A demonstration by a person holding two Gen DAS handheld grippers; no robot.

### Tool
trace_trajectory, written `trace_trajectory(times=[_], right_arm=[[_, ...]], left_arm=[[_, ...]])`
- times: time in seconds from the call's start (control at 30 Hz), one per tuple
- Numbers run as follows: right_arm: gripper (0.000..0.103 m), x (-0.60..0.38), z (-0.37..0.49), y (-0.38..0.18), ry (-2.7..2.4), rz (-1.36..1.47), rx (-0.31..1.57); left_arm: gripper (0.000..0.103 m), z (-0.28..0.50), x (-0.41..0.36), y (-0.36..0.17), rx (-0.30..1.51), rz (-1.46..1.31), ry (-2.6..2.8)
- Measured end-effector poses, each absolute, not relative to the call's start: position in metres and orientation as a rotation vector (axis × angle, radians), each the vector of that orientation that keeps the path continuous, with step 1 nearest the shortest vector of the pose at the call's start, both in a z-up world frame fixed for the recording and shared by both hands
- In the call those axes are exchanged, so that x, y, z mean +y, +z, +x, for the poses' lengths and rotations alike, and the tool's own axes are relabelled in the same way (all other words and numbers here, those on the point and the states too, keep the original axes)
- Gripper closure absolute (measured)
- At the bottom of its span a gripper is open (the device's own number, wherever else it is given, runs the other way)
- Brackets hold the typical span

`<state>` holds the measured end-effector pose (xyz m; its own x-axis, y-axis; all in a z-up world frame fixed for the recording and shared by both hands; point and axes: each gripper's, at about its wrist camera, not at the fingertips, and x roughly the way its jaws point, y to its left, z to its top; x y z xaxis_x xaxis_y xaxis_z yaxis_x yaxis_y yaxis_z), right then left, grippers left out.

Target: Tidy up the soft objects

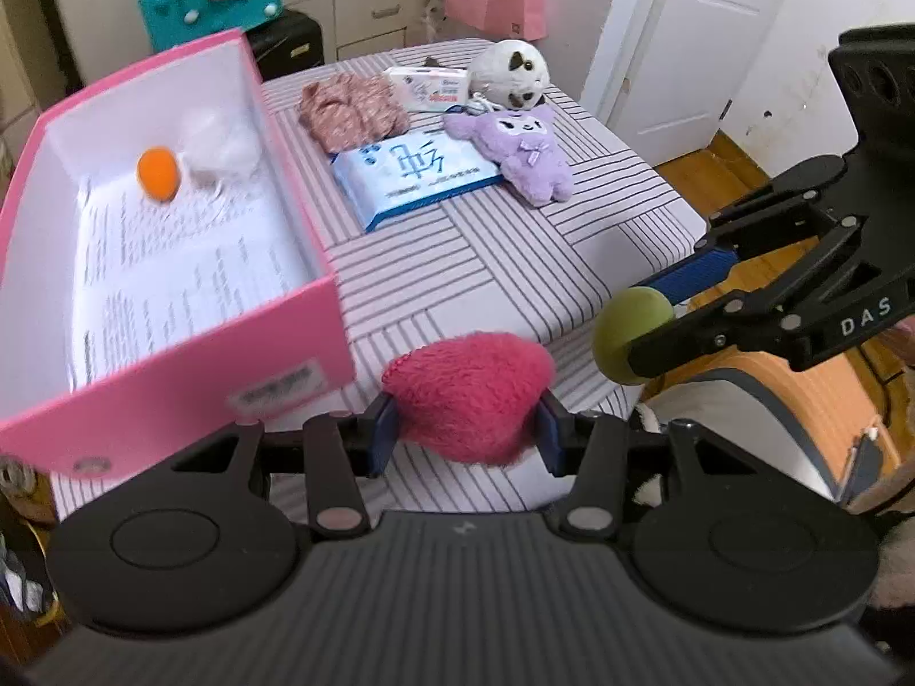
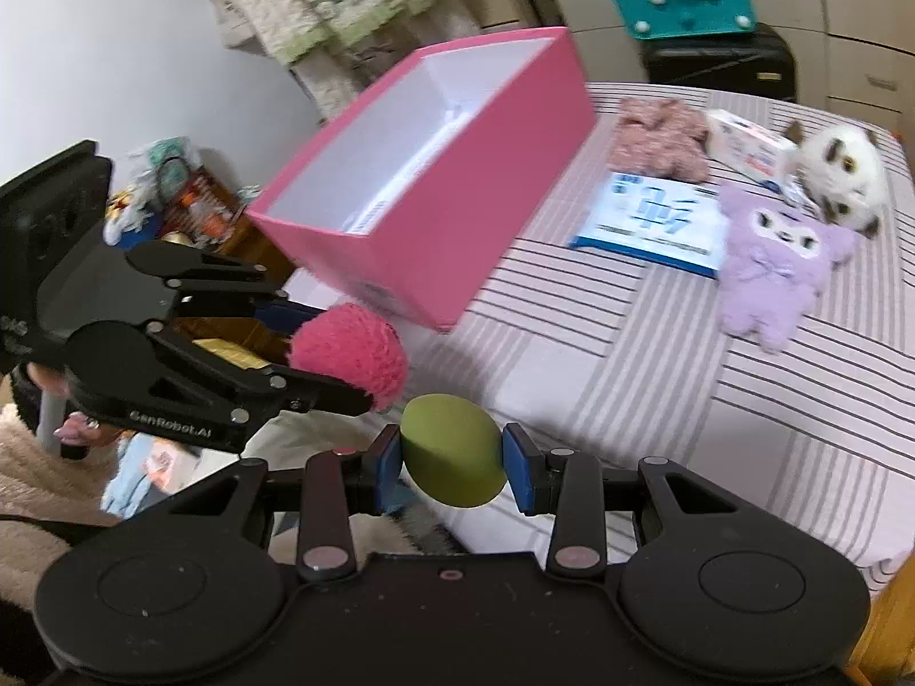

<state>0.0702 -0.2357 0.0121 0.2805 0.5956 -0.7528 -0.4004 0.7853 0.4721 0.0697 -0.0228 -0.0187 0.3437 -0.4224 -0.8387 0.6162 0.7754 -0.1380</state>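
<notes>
My left gripper is shut on a fuzzy pink heart, held above the striped table's near edge, just right of the pink box. The right gripper is shut on an olive-green foam egg; in the left wrist view the right gripper holds that green egg beyond the table's right side. The left gripper with the pink heart shows in the right wrist view too. Inside the box lie an orange egg and a white fluffy thing.
On the striped table lie a purple plush, a blue tissue pack, a pink patterned cloth, a small white packet and a white plush. An orange-and-grey object stands beside the table.
</notes>
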Motion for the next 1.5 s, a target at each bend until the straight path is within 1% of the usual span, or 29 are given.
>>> trace_trajectory(times=[0.33, 0.5, 0.6, 0.73, 0.87, 1.07, 1.13, 1.27, 1.37, 1.5], right_arm=[[0.059, -0.201, 0.068, 0.035, 0.804, 0.19, 1.119], [0.059, -0.181, 0.071, 0.046, 0.851, 0.166, 1.113], [0.059, -0.169, 0.075, 0.058, 0.864, 0.14, 1.078], [0.059, -0.153, 0.08, 0.074, 0.88, 0.086, 0.973], [0.059, -0.14, 0.093, 0.083, 0.905, 0.049, 0.896], [0.059, -0.136, 0.134, 0.086, 0.879, 0.03, 0.855], [0.059, -0.134, 0.15, 0.086, 0.851, 0.003, 0.839], [0.059, -0.126, 0.18, 0.083, 0.799, -0.054, 0.802], [0.059, -0.114, 0.201, 0.076, 0.798, -0.113, 0.81], [0.059, -0.098, 0.229, 0.059, 0.786, -0.192, 0.84]], left_arm=[[0.056, 0.057, 0.027, 0.009, 1.035, 0.132, -0.679], [0.056, 0.054, 0.047, 0.021, 0.991, 0.086, -0.664], [0.056, 0.053, 0.055, 0.031, 0.951, 0.095, -0.653], [0.056, 0.063, 0.065, 0.046, 0.886, 0.089, -0.641], [0.056, 0.079, 0.071, 0.058, 0.818, 0.084, -0.619], [0.055, 0.116, 0.084, 0.063, 0.777, 0.076, -0.558], [0.055, 0.132, 0.082, 0.061, 0.786, 0.116, -0.531], [0.055, 0.173, 0.07, 0.051, 0.859, 0.221, -0.475], [0.054, 0.204, 0.063, 0.042, 0.9, 0.261, -0.482], [0.054, 0.237, 0.052, 0.023, 0.874, 0.368, -0.428]])
